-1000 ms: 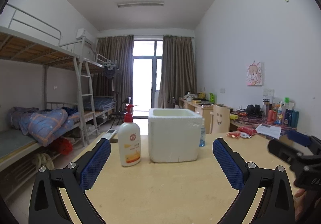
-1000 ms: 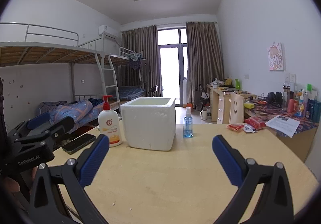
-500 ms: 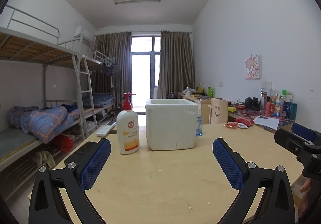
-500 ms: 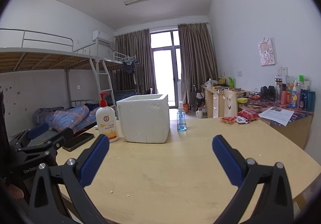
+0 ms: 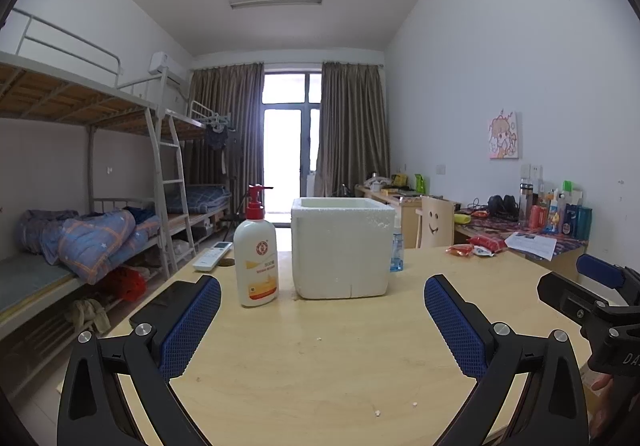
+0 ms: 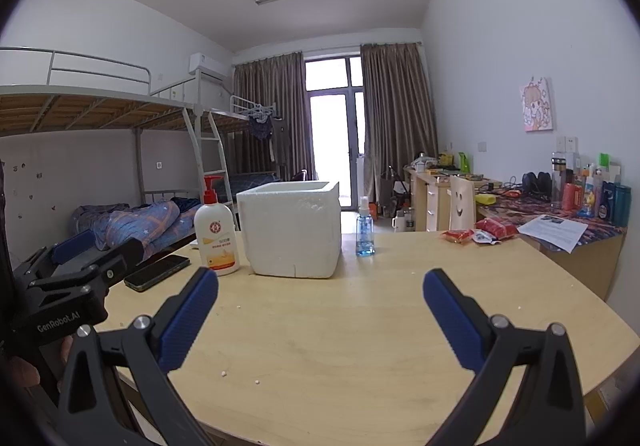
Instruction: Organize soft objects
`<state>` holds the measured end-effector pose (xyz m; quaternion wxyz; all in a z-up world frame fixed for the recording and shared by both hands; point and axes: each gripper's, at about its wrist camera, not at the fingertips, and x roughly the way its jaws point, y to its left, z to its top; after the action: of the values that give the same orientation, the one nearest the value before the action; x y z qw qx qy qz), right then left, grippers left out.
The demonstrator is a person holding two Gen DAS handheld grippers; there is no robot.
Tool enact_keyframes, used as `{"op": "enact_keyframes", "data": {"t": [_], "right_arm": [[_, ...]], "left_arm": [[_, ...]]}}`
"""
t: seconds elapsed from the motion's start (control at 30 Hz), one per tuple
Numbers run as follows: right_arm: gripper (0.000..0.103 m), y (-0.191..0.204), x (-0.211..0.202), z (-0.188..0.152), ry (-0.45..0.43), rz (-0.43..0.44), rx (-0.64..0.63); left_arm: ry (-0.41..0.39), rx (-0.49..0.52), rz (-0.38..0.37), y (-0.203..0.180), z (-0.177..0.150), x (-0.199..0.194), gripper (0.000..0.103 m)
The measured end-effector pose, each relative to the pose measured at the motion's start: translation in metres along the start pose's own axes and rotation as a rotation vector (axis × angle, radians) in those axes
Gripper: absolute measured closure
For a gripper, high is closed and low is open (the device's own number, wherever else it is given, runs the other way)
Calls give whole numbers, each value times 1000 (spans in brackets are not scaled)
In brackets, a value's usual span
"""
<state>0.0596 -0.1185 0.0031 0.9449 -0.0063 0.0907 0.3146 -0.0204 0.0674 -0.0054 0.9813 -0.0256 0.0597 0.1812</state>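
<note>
I see a wide pale wooden table [image 5: 320, 366] under both tools, and most of its near half is bare, with only some small white crumbs on it. In the right wrist view its right edge curves round and falls off to the floor; the left edge runs beside the bunk bed [image 5: 80, 230]. A desk [image 6: 568, 246] full of bottles and papers stands just behind the far right corner of the table.

The white foam box [image 5: 342, 246] stands upright near the far middle, open on top; I cannot see inside it. Just beside its left wall, apart from it, stands a white pump bottle [image 5: 256, 258] with a red pump and a round red logo; its small print I cannot read. A small blue spray bottle [image 6: 365, 228] stands to the right of the box, near it. A dark phone [image 6: 157, 272] lies flat near the left edge, and a white remote control [image 5: 212, 256] lies further back. Red soft packets [image 6: 476, 232] lie at the far right corner, well apart from the box.

The left tool [image 5: 322, 316] has its blue pads wide apart and holds nothing. The right tool [image 6: 320, 310] is spread apart in the same way, also with nothing between. In the right wrist view, the body of the left tool carries the writing "GenRobot.AI".
</note>
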Motion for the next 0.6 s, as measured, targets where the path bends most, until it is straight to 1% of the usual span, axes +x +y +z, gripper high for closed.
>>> {"op": "enact_keyframes", "data": {"t": [0.2,0.6], "right_arm": [[0,-2,0,-1,9,-3,6],[0,-1,0,-1,16,-5,7]], "left_arm": [[14,1,-4,-1,-2,2,1],[8,4,-2,-2,-2,2,1]]}}
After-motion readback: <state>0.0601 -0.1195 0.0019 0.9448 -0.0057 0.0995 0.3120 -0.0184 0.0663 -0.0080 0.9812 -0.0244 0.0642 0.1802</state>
